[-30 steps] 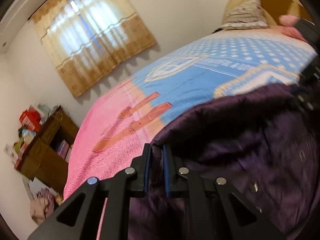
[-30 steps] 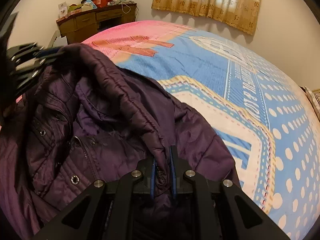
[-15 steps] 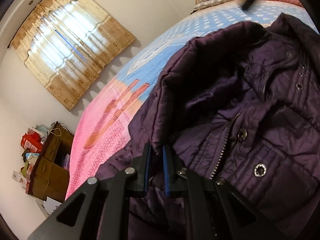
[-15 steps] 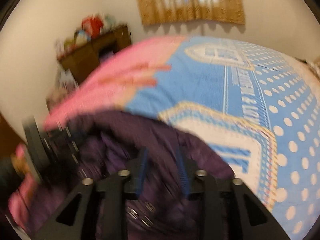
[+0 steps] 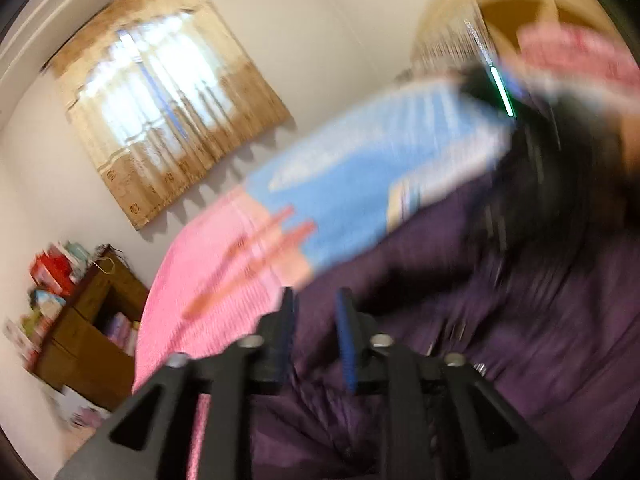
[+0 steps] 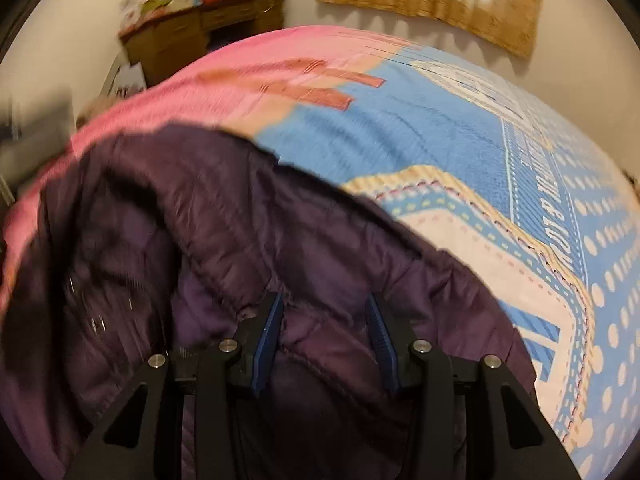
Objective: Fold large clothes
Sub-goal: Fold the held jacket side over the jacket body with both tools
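While left view blurs, right shows quilting | jacket (image 6: 280,240) on bed (image 6: 440,128) | both tongs (image 5: 314,320) (image 6: 326,332) parted, empty

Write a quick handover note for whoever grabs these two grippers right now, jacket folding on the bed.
Left hand-held gripper: open, nothing between its fingers, over the purple jacket.
Right hand-held gripper: open wide, jacket fabric beneath, not clamped.
Jacket lies bunched on the bedspread near its pink end, one layer turned over.
Done: jacket laid down.
Left: regrasp, flatten, finish folding. Left view is blurred.
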Available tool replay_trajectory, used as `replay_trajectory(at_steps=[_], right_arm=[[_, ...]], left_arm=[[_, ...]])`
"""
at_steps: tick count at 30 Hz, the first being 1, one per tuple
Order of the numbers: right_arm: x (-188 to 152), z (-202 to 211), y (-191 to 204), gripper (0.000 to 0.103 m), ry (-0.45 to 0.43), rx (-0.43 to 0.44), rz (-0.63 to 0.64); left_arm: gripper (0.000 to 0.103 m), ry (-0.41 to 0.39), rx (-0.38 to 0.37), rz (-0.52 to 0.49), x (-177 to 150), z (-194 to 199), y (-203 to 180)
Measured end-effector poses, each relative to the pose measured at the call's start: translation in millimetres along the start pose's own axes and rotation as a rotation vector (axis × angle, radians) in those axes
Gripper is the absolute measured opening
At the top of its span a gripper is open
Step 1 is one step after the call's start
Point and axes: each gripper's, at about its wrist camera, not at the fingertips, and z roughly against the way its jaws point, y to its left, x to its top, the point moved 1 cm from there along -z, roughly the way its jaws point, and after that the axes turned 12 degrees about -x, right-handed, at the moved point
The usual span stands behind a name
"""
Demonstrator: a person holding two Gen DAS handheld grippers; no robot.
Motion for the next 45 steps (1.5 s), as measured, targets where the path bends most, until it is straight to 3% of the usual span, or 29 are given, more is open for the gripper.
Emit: replay_trajectory(at_steps=[1,2,3,7,11,12,15,18,25,45], right_arm=[[-2.6,0.8,-0.4,0.045,-0.007,-0.004,0.004],[-5.1,-0.4,-2.2,0.045,-0.005,-0.002,-0.006],[-5.5,-0.7,-3.1,0.045,-0.001,0.002,-0.017],[-9.1,-3.7,-1.3,0.045,-0.034,-0.011,-0.010],[-16.1,-3.8,-12.6,0.045,-0.075,0.053,-0.084],[-17.2,-3.3,-14.8,0.045,-0.077,0.073,-0.103],[-19.3,-5.9,-26.0,0.045,-0.084,0.144,-0.175],[-20.6,-6.8,-30.3,0.045,-0.085,0.171,-0.209],[-18.9,-10.1,-23.4,0.046,-0.072,0.135,-0.196],[-16.5,-12.1,-14.2,0.046,-0.068,0.072,-0.155]], left_arm=[[0.065,-0.029,0.008,0.034,8.8,4.8,4.4],[0.081,-0.060,0.030,0.079,18.8,7.0,9.0],[0.083,-0.076,0.039,0.120,28.3,3.1,13.0],[0.083,0.057,0.040,0.184,39.4,-52.6,16.1],[0.076,0.301,0.047,0.147,2.8,-108.1,-0.2],[0.076,0.330,0.043,0.151,-11.0,-112.9,-2.8],[0.077,0.321,0.016,0.235,-30.7,-106.8,3.6],[0.080,0.311,0.023,0.253,-35.6,-104.9,1.2],[0.085,0.299,-0.002,0.313,-39.7,-111.6,13.3],[0.087,0.311,-0.009,0.325,-40.9,-116.1,14.6]])
